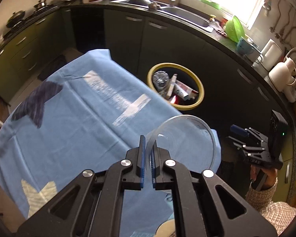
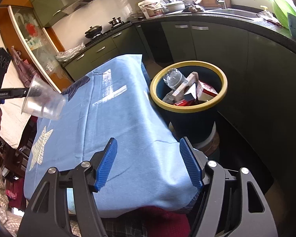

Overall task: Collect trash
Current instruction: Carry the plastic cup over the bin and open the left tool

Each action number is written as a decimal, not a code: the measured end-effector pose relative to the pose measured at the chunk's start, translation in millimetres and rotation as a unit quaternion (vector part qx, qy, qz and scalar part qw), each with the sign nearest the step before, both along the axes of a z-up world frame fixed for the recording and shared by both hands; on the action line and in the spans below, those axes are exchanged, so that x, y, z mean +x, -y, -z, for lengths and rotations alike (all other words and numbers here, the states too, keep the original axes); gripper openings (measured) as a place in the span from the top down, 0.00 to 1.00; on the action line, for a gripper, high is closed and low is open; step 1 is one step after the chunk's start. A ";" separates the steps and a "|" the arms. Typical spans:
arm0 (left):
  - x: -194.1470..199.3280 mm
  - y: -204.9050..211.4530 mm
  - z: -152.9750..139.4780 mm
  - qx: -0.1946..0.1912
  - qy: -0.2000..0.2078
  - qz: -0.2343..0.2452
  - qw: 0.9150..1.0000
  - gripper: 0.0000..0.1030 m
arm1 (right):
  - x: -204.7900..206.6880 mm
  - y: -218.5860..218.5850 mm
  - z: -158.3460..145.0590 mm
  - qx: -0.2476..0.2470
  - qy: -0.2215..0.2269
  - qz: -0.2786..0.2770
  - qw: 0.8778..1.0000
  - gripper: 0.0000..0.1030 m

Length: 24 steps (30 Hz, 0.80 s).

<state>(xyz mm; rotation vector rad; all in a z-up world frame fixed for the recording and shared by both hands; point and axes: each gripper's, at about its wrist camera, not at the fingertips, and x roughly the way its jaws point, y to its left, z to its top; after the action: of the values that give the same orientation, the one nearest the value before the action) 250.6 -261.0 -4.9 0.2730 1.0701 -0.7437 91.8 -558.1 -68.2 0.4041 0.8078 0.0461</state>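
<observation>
1. Kitchen setting: dark green cabinets under a black countertop [image 2: 217, 17], one sink with one tap below a bright window.
2. One table under a light blue cloth [image 2: 124, 122] with white and dark printed shapes; the cloth top is bare.
3. One trash bin [image 2: 189, 106], dark blue wall, yellow rim, stands just beside the table's far corner, on a low stand.
4. Bin contents, counted: one crushed clear plastic bottle [image 2: 174, 78], about three cartons or boxes in white and red [image 2: 204, 92]; print on them too small to read.
5. One clear plastic cup [image 1: 184, 138], the trash item in play: held off the table, tilted on its side, over the cloth's near edge in the left wrist view.
6. Left gripper [image 1: 148, 158]: jaws clenched on the cup's rim wall, blue pads pinching the thin plastic. From the right wrist view the cup [image 2: 43, 102] hangs in the air at far left, above the table edge, well apart from the bin.
7. Right gripper [image 2: 150, 164]: jaws spread wide, nothing between the blue pads, hovering over the near end of the cloth.
8. Counter items: one green colander [image 1: 233, 28], one white bucket with a label [image 2: 151, 7], two pots on the stove, one white kettle, one white jug.
9. Writing: small white lettering on the left gripper's side, blurred, not legible.
10. A hand [image 1: 263, 174] in a knit patterned sleeve grips the right gripper's handle.
</observation>
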 end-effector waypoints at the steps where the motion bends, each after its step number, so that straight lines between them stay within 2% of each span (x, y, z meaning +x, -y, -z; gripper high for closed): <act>1: 6.9 21.0 4.0 -0.002 -0.005 0.012 1.000 0.95 | -1.7 5.9 1.5 0.002 -0.001 0.006 1.000 0.36; 5: 38.7 108.5 29.7 0.002 -0.015 0.050 0.999 0.95 | -9.6 32.6 9.1 0.014 -0.006 0.031 0.999 0.36; 10: 79.9 191.1 81.8 0.023 -0.058 0.056 0.996 0.95 | -18.8 62.0 24.8 0.033 -0.015 0.058 0.998 0.36; 13: 102.2 224.7 113.5 0.051 -0.091 0.045 0.994 0.95 | -23.1 77.2 36.7 0.047 -0.025 0.071 0.996 0.36; 16: 121.7 248.1 137.5 0.101 -0.127 0.029 0.986 0.95 | -25.7 88.7 46.0 0.056 -0.035 0.083 0.994 0.36; 19: 137.2 266.2 143.8 0.119 -0.144 0.017 0.982 0.93 | -26.8 97.9 52.8 0.066 -0.040 0.090 0.993 0.36; 20: 141.5 272.0 141.6 0.115 -0.143 0.013 0.983 0.85 | -26.3 100.3 55.3 0.068 -0.041 0.090 0.993 0.36; 21: 145.9 278.7 136.6 0.108 -0.137 0.010 0.985 0.72 | -26.2 101.8 57.1 0.071 -0.043 0.091 0.992 0.36; 23: 151.3 287.4 123.3 0.094 -0.111 0.006 0.989 0.60 | -25.9 103.4 60.6 0.074 -0.046 0.088 0.992 0.36; 24: 153.0 290.9 115.9 0.086 -0.098 0.001 0.992 0.57 | -26.3 103.3 60.8 0.075 -0.047 0.087 0.992 0.36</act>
<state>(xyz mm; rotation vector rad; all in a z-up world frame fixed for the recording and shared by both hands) 403.7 -551.9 -120.7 0.3530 1.3227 -0.6915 65.5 -661.5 -129.0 0.6225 0.8614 -0.0757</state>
